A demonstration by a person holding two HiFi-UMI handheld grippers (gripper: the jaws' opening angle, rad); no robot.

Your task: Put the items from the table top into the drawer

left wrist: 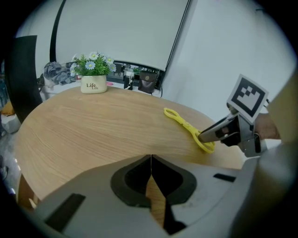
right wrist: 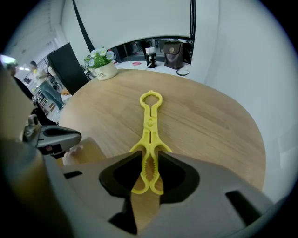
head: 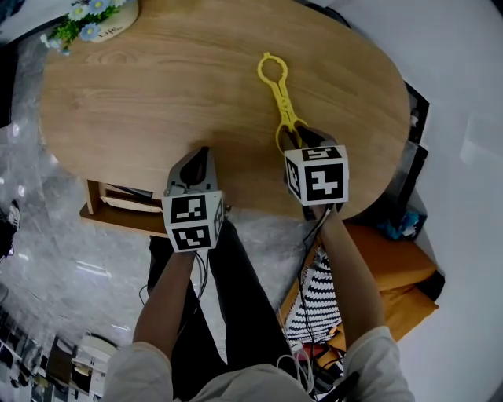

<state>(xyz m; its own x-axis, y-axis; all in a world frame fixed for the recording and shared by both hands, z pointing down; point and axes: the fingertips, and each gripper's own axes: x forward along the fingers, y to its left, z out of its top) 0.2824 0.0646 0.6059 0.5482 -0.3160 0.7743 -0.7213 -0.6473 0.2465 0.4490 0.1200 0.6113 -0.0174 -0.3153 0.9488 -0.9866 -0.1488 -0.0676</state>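
One item: yellow tongs [right wrist: 150, 122] flat on the table [head: 157, 102], ring end pointing away.
Right gripper [right wrist: 148, 163]: jaws pinching the tongs' toothed near end.
Left gripper [left wrist: 151, 173]: jaws pressed together, empty, hanging over the near edge.
Grip tip: looks end-heavy, so firm the pinch, then lift level so the long end doesn't swing.

On the worktop [head: 157, 102]: one pair of yellow tongs [head: 277, 94], one flower pot [head: 110, 20] at its far edge. Over its near edge, two: left tool [left wrist: 151, 160], right tool [right wrist: 150, 158].
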